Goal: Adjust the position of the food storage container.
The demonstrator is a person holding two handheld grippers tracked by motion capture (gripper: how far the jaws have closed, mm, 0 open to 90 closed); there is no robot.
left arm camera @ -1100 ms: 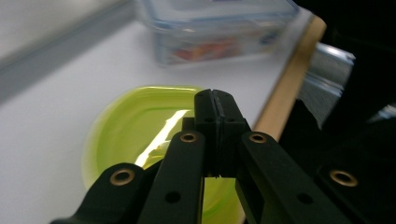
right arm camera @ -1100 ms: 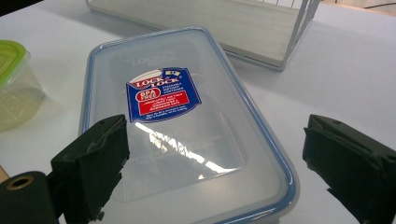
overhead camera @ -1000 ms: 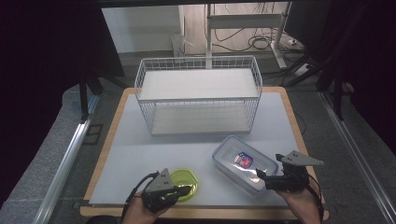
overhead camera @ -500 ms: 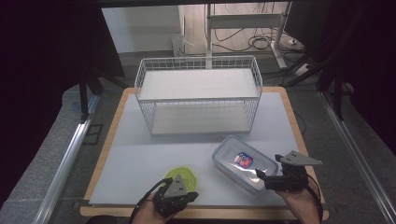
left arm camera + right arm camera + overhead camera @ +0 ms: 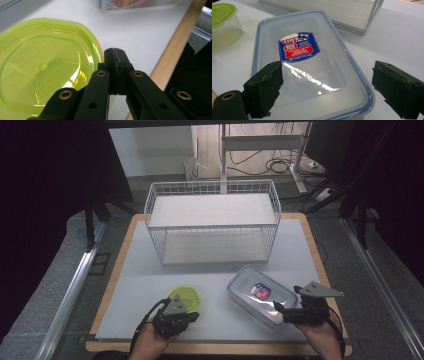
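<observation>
Two lidded containers are sitting on the grey mat [image 5: 150,285] in front of the white wire basket [image 5: 212,220], and that basket is serving as the landmark here. The green-lidded tub [image 5: 186,298] is lying nearer the person than the basket's left front corner, well apart from it. The clear rectangular box [image 5: 261,295], with its blue-rimmed lid and a red and blue label, is lying askew nearer the person than the basket's right front corner, with a gap of bare mat between them.

The left gripper [image 5: 192,317] is hanging at the near edge of the green-lidded tub, on the side away from the basket. In the left gripper view its jaws are pressing flat against each other with nothing between them (the black pads are meeting along one thin seam), and their tip [image 5: 115,53] is sitting just beside the rim of the tub's lid [image 5: 42,72]; whether it is touching that rim cannot be told.

The right gripper [image 5: 278,308] is hovering at the end of the clear rectangular box farthest from the basket. In the right gripper view its jaws are standing wide apart over the box lid [image 5: 309,72], one at each long side, and are not pressing on it.
</observation>
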